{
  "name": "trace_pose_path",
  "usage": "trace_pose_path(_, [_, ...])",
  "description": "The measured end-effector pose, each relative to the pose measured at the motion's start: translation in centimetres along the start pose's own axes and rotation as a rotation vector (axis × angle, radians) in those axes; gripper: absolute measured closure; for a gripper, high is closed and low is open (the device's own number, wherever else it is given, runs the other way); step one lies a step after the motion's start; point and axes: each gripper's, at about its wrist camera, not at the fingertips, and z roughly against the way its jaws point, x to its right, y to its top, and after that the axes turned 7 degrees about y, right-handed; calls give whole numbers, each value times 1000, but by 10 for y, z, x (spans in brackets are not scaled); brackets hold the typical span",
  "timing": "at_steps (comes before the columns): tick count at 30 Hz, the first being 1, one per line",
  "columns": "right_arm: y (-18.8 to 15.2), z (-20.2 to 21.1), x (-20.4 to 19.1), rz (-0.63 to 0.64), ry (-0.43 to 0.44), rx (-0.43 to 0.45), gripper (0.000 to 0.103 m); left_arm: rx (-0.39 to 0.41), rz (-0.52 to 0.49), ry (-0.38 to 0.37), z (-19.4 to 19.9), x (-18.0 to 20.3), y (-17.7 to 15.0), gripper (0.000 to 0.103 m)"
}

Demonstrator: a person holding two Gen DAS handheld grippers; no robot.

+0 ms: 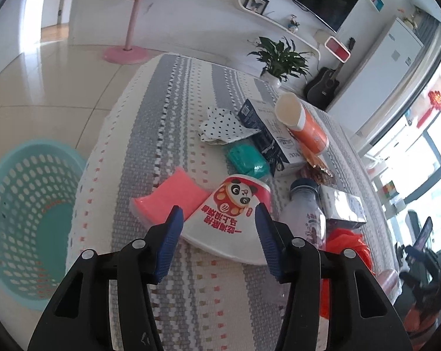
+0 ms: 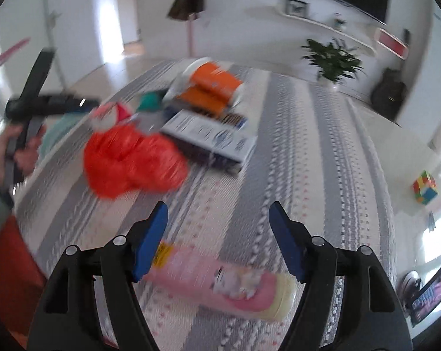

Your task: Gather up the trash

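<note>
A white paper cup with a red panda print [image 1: 235, 207] lies on its side on the striped tablecloth [image 1: 162, 111]. My left gripper [image 1: 219, 209] is open, its blue fingers [image 1: 173, 234] standing on either side of the cup's wide end; I see no squeeze on it. In the blurred right wrist view, a pink bottle with a pale yellow cap [image 2: 220, 283] lies crosswise on the cloth. My right gripper [image 2: 218, 204] hangs open above it, its left pad overlapping the bottle's labelled end. A teal mesh basket [image 1: 24, 222] stands on the floor left of the table.
Around the cup lie a pink plastic piece [image 1: 173, 201], a teal packet [image 1: 246, 158], a dotted wrapper [image 1: 223, 125], a dark box [image 1: 267, 137], an orange canister [image 1: 302, 122], a capped bottle [image 1: 303, 213], a silver box [image 1: 343, 207] and an orange bag [image 2: 132, 161].
</note>
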Motion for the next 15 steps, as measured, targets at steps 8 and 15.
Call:
trace_pose_path(8, [-42,-14,-13,109,9,-97,22,54,-19,-86,13,20,-4,54])
trace_pose_path(15, [-22,-62,-11,189,29,-195,17,28,-163,-198,28,71,-9,52])
